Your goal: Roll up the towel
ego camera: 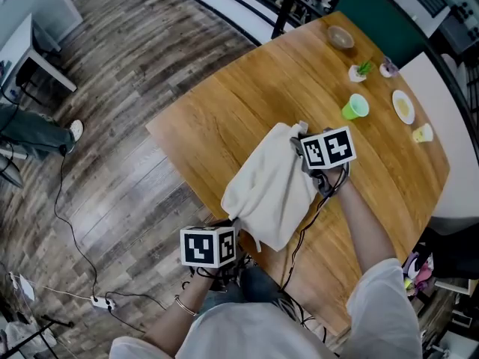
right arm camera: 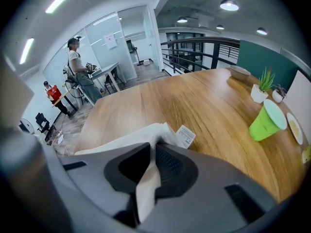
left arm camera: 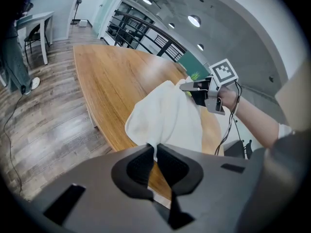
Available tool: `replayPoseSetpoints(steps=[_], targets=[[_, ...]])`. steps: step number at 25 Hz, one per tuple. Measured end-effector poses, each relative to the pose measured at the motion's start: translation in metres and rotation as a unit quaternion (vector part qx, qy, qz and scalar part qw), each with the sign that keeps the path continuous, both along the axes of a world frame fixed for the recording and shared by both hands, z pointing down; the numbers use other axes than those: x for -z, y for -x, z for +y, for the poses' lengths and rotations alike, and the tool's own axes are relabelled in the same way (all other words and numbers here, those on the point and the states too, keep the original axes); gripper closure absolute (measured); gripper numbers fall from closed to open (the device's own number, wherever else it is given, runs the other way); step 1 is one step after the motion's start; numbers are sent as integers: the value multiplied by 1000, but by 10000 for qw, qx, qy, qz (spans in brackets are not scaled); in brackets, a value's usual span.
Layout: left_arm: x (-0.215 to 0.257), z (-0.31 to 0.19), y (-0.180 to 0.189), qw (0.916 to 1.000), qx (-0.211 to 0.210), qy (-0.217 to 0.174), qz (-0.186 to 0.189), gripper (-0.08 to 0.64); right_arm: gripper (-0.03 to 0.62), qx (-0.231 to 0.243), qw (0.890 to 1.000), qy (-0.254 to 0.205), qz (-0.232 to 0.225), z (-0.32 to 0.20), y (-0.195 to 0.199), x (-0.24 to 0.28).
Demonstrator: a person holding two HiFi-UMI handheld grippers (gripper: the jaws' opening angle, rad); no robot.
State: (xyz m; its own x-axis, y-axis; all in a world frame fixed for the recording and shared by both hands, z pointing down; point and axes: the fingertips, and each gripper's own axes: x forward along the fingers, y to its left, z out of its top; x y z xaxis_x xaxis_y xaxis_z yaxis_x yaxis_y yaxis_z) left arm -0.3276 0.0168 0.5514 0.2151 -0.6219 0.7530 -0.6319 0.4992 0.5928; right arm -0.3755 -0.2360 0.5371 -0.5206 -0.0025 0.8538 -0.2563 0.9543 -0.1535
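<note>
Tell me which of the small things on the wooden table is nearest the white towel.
The bright green cup. It sits closest to the white cloth towel; the brown bowl, white plant pot and pale plate lie farther off.

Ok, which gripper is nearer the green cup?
Right. The right gripper grips the towel corner nearest the green cup; the left gripper grips the opposite corner, at the table's near edge.
</note>
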Motion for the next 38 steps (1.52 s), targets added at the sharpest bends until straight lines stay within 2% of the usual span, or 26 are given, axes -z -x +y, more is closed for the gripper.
replayPoseSetpoints(steps=[6,17,22,26,29,31,33,35,38], targets=[[3,2,9,9999,74,-61,58,523,526,-92,9998,43,-190,1,3,10],[22,19,15,9997,131,-146,-124,495,479,-285,9981,-64,-542,1,-11,52],[44,27,26,9984,253,-255,-437,495,481,-515,9943,-217,-907,-3,-26,88],[79,21,48,9934,360,-523,-951,495,480,-867,9844,-444,-1464,-3,-49,132],[114,11,69,9834,397,-821,-1568,497,489,-1322,9679,-792,-1984,-7,-77,173],[142,1,81,9719,425,-1071,-2051,497,504,-1697,9515,-1170,-2283,-10,-105,201],[170,-10,92,9562,431,-1310,-2581,499,518,-2096,9304,-1640,-2522,-13,-139,228],[197,-23,103,9367,409,-1559,-3108,503,526,-2505,9055,-2102,-2705,-14,-174,250],[231,-43,114,9087,394,-1918,-3687,515,541,-3092,8684,-2633,-2845,-8,-227,270]])
